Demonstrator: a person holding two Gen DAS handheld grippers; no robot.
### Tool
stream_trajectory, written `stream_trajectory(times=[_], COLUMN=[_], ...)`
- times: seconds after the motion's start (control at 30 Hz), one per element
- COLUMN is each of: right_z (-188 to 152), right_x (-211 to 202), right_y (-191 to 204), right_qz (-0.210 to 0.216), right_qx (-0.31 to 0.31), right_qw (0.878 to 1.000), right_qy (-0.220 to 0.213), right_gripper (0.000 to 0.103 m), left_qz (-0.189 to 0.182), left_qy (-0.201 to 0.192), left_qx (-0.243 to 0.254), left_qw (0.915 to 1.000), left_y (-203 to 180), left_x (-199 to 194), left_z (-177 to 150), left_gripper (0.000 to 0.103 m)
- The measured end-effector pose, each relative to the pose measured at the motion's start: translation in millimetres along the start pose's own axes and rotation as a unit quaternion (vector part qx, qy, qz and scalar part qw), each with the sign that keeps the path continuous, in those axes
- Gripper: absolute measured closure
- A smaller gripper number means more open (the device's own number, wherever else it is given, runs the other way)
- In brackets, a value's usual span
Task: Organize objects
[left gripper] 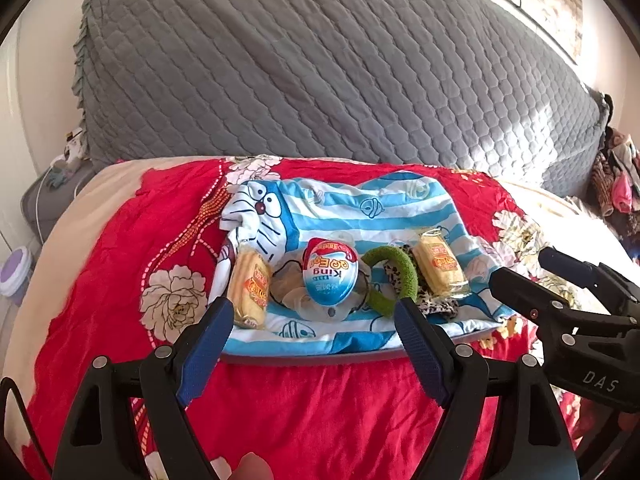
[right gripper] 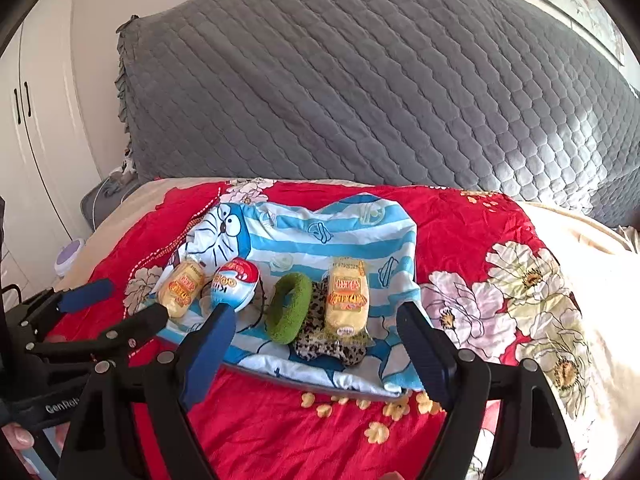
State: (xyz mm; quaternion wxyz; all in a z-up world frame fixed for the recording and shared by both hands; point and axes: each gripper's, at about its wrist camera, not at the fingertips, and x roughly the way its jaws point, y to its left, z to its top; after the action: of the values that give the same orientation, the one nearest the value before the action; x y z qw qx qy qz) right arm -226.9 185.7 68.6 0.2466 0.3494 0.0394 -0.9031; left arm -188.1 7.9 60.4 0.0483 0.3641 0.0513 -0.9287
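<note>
Both tools [left gripper: 314, 322] [right gripper: 318, 330] agape above striped cloth [left gripper: 340, 208]

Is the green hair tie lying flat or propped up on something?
Propped up. The green hair tie leans tilted, its right edge resting on the leopard scrunchie, so its hole faces the camera.

Both cameras ride on the tongs and look forward and downward along their blue-padded fingers, from near the bed's foot toward the grey quilted headboard [left gripper: 340, 72]. The left wrist view sits close above the red bedspread [left gripper: 320, 408], with the right tongs [left gripper: 532, 268] at its right edge. The right wrist view looks from further right, with the left tongs [right gripper: 120, 300] at its left. Both share the striped cloth [right gripper: 320, 240] and the items on it.
</note>
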Motion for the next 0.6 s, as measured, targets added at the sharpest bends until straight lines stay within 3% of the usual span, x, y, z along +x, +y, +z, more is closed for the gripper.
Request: stream_trajectory(times=[0.17, 0.27, 0.6], right_z=[0, -1, -9], right_x=[-14, -21, -48], right_y=[2, 2, 8], right_qz=[0.0, -0.001, 0.002], right_qx=[0.001, 0.005, 0.001], right_qw=[1.0, 1.0, 1.0], right_qy=[-0.008, -0.011, -0.018], right_gripper=[0.021, 0.012, 0.01], left_qz=[-0.001, -0.003, -0.01], left_qy=[-0.004, -0.005, -0.017], left_qx=[0.001, -0.001, 0.0], left_qw=[1.0, 1.0, 0.9998], left_y=[1, 2, 0], left_x=[-12, -17, -44], left_z=[-4, -5, -11], left_gripper=[0.02, 0.02, 0.02])
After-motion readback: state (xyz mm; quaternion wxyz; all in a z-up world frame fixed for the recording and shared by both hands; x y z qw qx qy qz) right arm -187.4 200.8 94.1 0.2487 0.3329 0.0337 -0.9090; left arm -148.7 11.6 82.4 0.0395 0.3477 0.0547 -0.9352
